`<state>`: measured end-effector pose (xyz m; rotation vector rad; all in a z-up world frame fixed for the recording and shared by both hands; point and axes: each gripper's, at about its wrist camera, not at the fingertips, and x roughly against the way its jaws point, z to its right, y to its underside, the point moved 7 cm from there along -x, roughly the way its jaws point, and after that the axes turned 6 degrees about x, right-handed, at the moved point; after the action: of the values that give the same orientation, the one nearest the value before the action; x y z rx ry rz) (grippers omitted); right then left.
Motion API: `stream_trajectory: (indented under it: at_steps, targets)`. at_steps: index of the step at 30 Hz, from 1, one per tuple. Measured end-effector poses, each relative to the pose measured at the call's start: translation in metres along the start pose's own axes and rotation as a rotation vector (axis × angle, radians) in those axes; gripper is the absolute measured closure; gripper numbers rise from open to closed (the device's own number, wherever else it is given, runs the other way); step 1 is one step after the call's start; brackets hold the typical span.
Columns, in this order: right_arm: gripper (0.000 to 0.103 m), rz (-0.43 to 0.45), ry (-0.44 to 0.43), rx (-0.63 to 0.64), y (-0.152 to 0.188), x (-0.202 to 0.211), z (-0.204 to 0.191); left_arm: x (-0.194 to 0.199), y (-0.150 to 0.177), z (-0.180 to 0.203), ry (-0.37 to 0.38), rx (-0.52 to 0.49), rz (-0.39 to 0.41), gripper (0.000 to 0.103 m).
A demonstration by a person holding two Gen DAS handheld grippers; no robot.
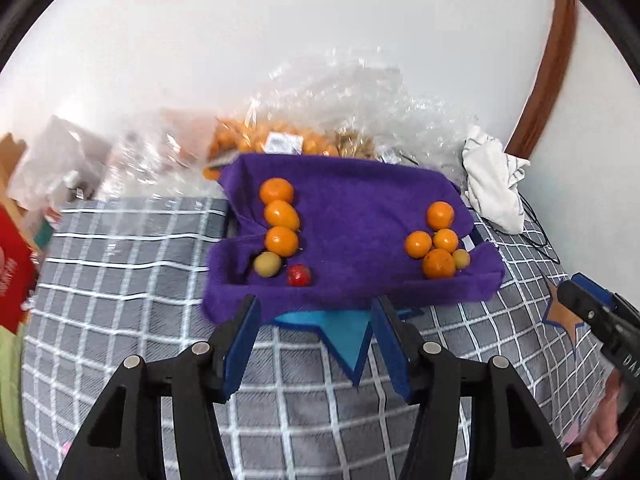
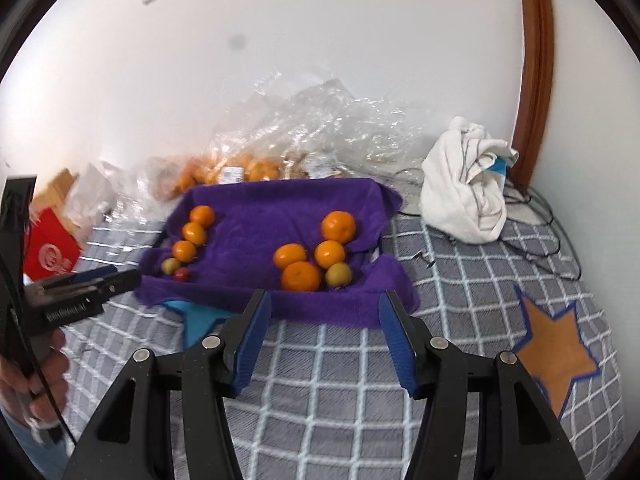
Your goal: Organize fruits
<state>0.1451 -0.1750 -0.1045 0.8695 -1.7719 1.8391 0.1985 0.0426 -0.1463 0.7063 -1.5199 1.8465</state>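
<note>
A tray lined with a purple towel [image 1: 352, 200] sits on a grey checked blanket. At its left side, three oranges [image 1: 281, 216] lie in a row, with a yellow-green fruit [image 1: 267, 264] and a small red fruit [image 1: 299, 275] at the near end. At the right side lie several oranges [image 1: 438, 264] and a second yellow-green fruit [image 2: 339, 275]. My left gripper [image 1: 316, 308] hangs open in front of the tray's near edge, nothing between its fingers. My right gripper [image 2: 326, 300] is also open and empty, just short of the right cluster.
Clear plastic bags of oranges [image 1: 260, 140] are heaped against the wall behind the tray. A crumpled white cloth [image 2: 464, 196] and dark cables [image 2: 532, 200] lie at the back right. A red box [image 1: 12, 272] stands at the left. An orange star patch [image 2: 556, 344] marks the blanket.
</note>
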Motion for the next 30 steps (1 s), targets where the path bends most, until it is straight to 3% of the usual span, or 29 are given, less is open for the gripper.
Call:
stream_trajectory:
  at_steps: [4, 8, 12, 17, 30]
  targets:
    - [0.047, 0.000, 0.017, -0.024, 0.011, 0.021, -0.002, 0.031, 0.012, 0.001, -0.014, -0.010, 0.039, 0.047]
    - [0.047, 0.000, 0.047, -0.044, 0.022, 0.041, 0.000, 0.059, 0.022, 0.006, -0.006, -0.006, 0.085, 0.037]
    - [0.019, 0.057, 0.098, -0.037, 0.031, 0.069, 0.001, 0.082, 0.032, 0.012, 0.000, -0.005, 0.124, 0.025]
    - [0.007, 0.089, 0.087, -0.037, 0.037, 0.090, 0.000, 0.103, 0.038, 0.017, -0.010, -0.009, 0.169, 0.018]
    - [0.005, 0.086, 0.139, 0.014, 0.050, 0.107, -0.012, 0.119, 0.044, 0.024, -0.047, -0.015, 0.226, 0.016]
